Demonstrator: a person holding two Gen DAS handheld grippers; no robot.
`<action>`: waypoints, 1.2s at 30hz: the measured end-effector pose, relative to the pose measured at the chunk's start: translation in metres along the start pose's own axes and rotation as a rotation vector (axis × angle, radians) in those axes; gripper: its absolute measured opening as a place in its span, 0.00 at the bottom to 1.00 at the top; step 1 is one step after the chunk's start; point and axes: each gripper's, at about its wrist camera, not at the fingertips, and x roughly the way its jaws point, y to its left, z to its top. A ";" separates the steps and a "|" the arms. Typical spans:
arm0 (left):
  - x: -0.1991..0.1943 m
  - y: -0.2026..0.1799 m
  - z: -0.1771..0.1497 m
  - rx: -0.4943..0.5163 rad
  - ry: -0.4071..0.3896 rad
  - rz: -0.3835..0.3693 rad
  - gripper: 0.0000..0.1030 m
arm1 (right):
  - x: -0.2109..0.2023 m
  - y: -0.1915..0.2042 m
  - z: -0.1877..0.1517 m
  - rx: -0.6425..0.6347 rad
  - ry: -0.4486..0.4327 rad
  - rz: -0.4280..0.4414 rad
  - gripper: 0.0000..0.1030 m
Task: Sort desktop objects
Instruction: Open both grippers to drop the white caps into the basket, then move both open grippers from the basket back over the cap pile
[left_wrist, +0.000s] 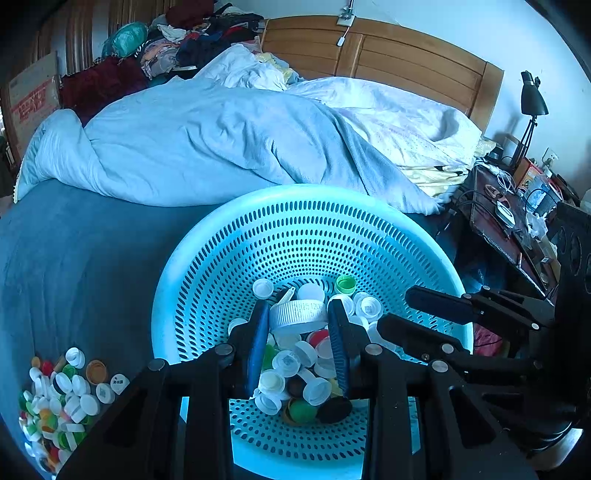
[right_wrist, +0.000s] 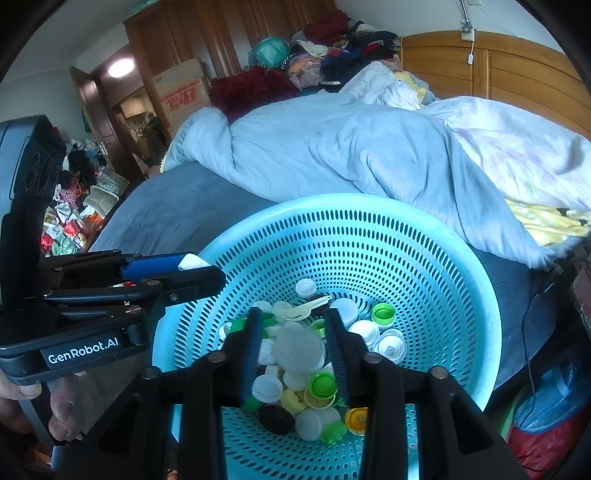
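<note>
Now, left gripper: closed tight on a large white ribbed cap, pinched at the fingertips above the basket's middle.
Right gripper: jaws a little apart; a blurred pale disc sits between them with a slim gap on its left side, so it is not clamped.
Basket: pale blue and perforated, on the near edge of the bed, under both grippers.
Caps in basket: a mixed heap of white, green, yellow, red and dark ones at the bottom, with a small cream plastic fork on the far side.
Loose caps: a second pile on the blue sheet, near left, outside the basket.
In the way: the grippers' black frames hide the near rim and part of the heap; the right gripper's fingers hang over the basket's right rim.
Hand: wrapped round the left gripper's handle, near left.
Far side: a rumpled pale duvet, a wooden headboard and a heap of clothes.
Right: a cluttered bedside table with a black lamp.
Far left: a cardboard box.
</note>
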 end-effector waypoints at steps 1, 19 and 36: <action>0.000 0.000 0.000 -0.003 0.000 0.000 0.27 | 0.000 0.000 0.000 -0.001 0.000 0.000 0.42; -0.002 0.014 -0.011 -0.030 -0.033 0.028 0.61 | -0.002 0.003 -0.003 -0.003 -0.025 -0.075 0.92; -0.042 0.057 -0.035 -0.084 -0.181 0.289 0.72 | -0.001 0.038 -0.008 -0.074 -0.034 -0.113 0.97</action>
